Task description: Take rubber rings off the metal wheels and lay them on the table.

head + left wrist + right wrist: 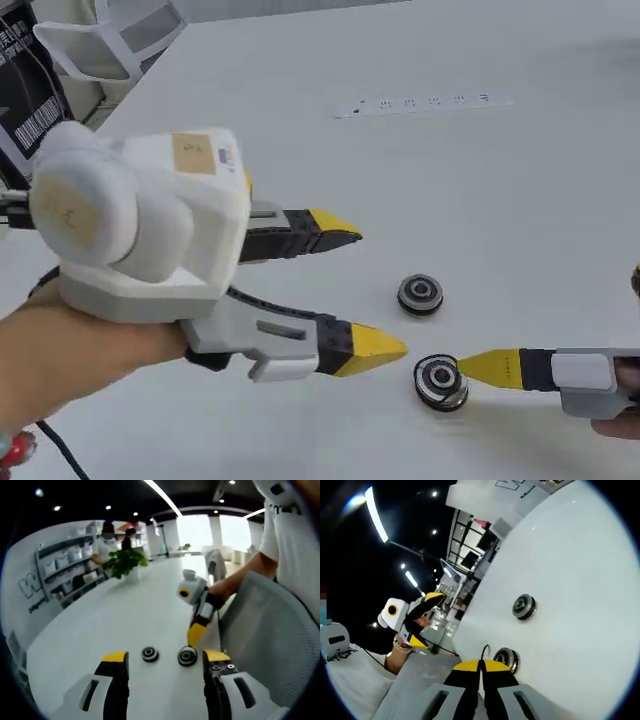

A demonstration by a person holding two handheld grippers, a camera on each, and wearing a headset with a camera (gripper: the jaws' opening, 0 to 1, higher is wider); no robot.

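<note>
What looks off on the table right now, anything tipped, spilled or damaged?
Nothing stands out. Both wheels lie apart on the table, the far wheel and the near wheel, with no visible damage. The right gripper, shut, has its tip at the near wheel's rim; the left gripper hovers open.

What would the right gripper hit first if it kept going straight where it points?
The nearer wheel. The right gripper, jaws closed, aims its tip at that wheel's side and looks nearly touching it, though depth is unclear.
</note>
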